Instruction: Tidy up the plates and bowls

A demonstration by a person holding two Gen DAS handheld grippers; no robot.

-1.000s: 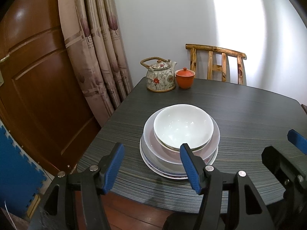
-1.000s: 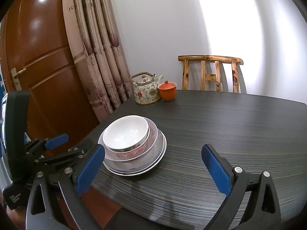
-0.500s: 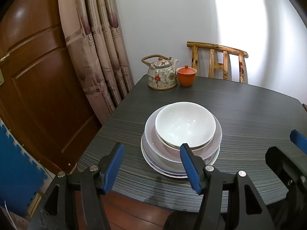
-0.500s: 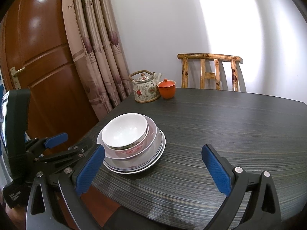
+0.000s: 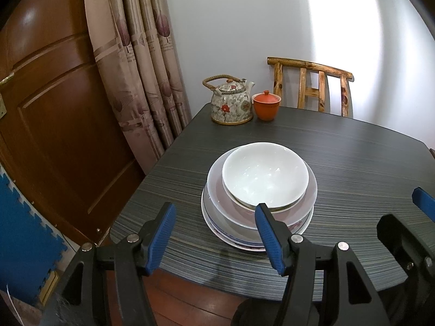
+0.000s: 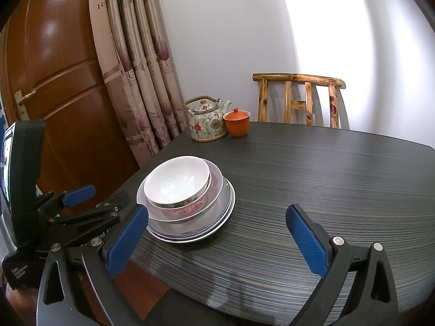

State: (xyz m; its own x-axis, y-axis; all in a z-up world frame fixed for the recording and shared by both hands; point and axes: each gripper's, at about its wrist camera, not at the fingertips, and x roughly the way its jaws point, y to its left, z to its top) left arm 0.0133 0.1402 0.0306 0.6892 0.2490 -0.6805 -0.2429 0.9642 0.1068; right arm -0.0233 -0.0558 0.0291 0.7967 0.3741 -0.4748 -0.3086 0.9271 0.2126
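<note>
Hovering open and empty at the near edge of a dark table (image 5: 339,146), the left gripper (image 5: 214,233) and right gripper (image 6: 217,240) face a stack of glazed plates (image 5: 233,233) topped by a white bowl (image 5: 265,175), likely heavy, slippery, breakable, best pinched at the rim.

Black clamp-style grippers (image 5: 214,235), blue textured jaws, silver screws, perhaps white lettering
</note>
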